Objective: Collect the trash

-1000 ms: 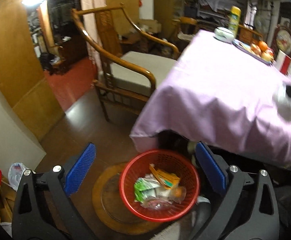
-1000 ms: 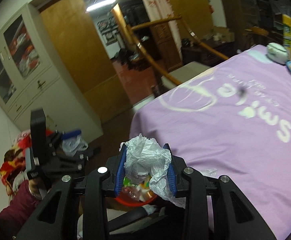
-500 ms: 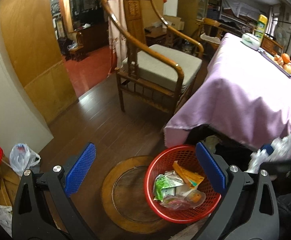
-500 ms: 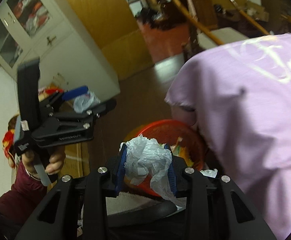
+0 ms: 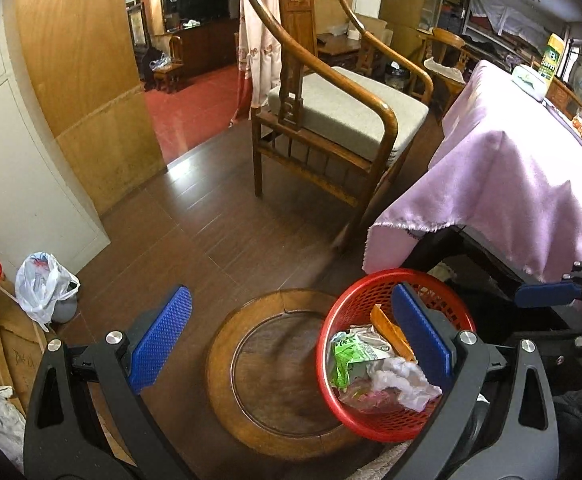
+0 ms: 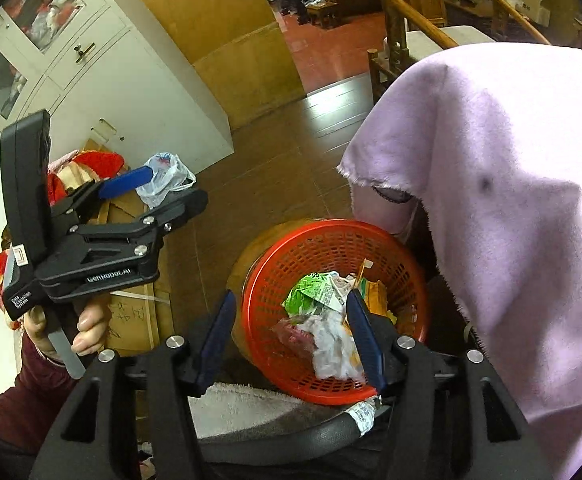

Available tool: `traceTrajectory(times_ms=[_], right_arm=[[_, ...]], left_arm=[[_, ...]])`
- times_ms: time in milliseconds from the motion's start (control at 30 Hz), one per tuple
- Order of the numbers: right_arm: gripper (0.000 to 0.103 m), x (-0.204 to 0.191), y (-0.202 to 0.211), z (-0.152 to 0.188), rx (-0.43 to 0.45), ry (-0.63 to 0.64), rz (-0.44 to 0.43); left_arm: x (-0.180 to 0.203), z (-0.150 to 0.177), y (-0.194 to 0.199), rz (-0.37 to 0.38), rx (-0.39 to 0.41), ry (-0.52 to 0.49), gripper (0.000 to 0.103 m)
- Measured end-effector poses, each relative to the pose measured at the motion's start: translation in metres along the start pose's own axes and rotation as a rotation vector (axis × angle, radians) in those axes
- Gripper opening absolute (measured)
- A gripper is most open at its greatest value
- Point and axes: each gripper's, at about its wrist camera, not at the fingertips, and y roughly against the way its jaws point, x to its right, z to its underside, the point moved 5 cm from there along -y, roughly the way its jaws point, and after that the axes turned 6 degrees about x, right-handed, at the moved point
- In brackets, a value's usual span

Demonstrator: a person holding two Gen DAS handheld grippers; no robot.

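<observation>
A red mesh basket (image 5: 331, 364) (image 6: 275, 268) stands on the floor beside a round wooden base, under the table's edge. In it lie a crumpled white plastic wrapper (image 5: 405, 380) (image 6: 331, 344), a green packet (image 5: 347, 354) (image 6: 307, 290) and an orange wrapper. My right gripper (image 6: 295, 340) is open and empty just above the basket's near rim; one blue fingertip (image 5: 547, 294) shows in the left wrist view. My left gripper (image 5: 287, 344) is open and empty above the floor, left of the basket; it also shows in the right wrist view (image 6: 131, 184).
A table with a purple cloth (image 5: 531, 184) (image 6: 511, 200) overhangs the basket on the right. A wooden armchair (image 5: 331, 112) stands behind. A white plastic bag (image 5: 43, 284) and cardboard lie by the white cabinet (image 5: 19, 168) on the left.
My right gripper has opened and the white plastic wrapper has dropped into the red basket. Both grippers have tilted lower toward the floor.
</observation>
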Motion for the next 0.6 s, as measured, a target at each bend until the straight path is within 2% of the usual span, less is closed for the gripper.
traceTrajectory(times_ms=[133,367,600], right_arm=[[0.058,0.004,0.009,-0.002,0.032,0.021,0.037],[0.069,0.019,0.034,0.019,0.099,0.061,0.155],[0.078,0.042,0.040,0.052,0.081,0.042,0.224]], left_arm=[[0.009,0.000,0.002,0.005,0.007,-0.017,0.096],[0.035,0.007,0.005,0.036,0.004,-0.090,0.096],[0.058,0.029,0.003,0.069,-0.063,-0.131,0.096]])
